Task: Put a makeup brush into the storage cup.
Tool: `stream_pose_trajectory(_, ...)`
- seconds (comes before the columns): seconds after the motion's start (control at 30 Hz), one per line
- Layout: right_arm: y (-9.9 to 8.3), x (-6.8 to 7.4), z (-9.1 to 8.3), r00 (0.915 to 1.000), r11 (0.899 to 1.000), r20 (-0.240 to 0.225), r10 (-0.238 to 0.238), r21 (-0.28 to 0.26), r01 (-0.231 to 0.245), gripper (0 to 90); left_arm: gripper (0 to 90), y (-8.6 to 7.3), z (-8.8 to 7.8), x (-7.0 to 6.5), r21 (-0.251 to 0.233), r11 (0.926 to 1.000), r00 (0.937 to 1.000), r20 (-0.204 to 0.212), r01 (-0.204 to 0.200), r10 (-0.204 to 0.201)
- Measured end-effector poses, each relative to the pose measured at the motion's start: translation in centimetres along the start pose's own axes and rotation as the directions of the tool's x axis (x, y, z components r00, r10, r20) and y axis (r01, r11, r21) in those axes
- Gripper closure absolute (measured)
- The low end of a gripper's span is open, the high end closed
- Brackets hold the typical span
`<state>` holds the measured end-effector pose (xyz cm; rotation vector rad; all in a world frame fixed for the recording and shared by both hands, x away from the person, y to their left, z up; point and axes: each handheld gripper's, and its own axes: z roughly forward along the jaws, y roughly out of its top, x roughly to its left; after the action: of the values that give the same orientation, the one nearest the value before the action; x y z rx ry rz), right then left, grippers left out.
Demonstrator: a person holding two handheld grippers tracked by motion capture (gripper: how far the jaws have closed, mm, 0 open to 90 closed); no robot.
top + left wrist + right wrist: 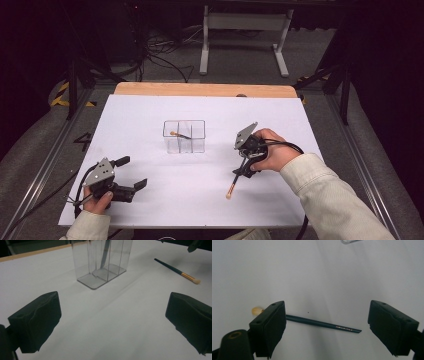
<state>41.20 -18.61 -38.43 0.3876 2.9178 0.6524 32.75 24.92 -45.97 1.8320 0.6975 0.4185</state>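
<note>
Right gripper stands over the white table, jaws spread wide and holding nothing. The makeup brush lies flat on the table between those jaws, its dark handle crossing the gap and its pale bristle tip partly behind the left-hand jaw; no pad touches it.

Left gripper rests near the table's front left corner, jaws also wide apart and empty, well apart from the brush.

A clear divided container stands upright at mid-table, beyond both grippers. A second brush sits inside it. Nothing lies between the right gripper and the brush.
</note>
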Motion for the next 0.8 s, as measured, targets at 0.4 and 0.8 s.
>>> stream_pose_trajectory(0.4, -0.3, 0.2, 1.2, 0.9997, 0.999, -0.019, -0.016, 0.036, 0.016, 14.9, 0.8, 0.0, 0.0, 0.0, 0.008, 0.9999, 1.0000, 0.001, -0.008, 0.008)
stream_pose_trajectory(0.8, -0.5, 0.5, 2.1, 0.9993, 0.998, -0.033, -0.019, 0.064, 0.022, 14.9, 0.8, 0.0, 0.1, -0.1, 0.009, 1.0000, 1.0000, 0.002, -0.004, 0.004)
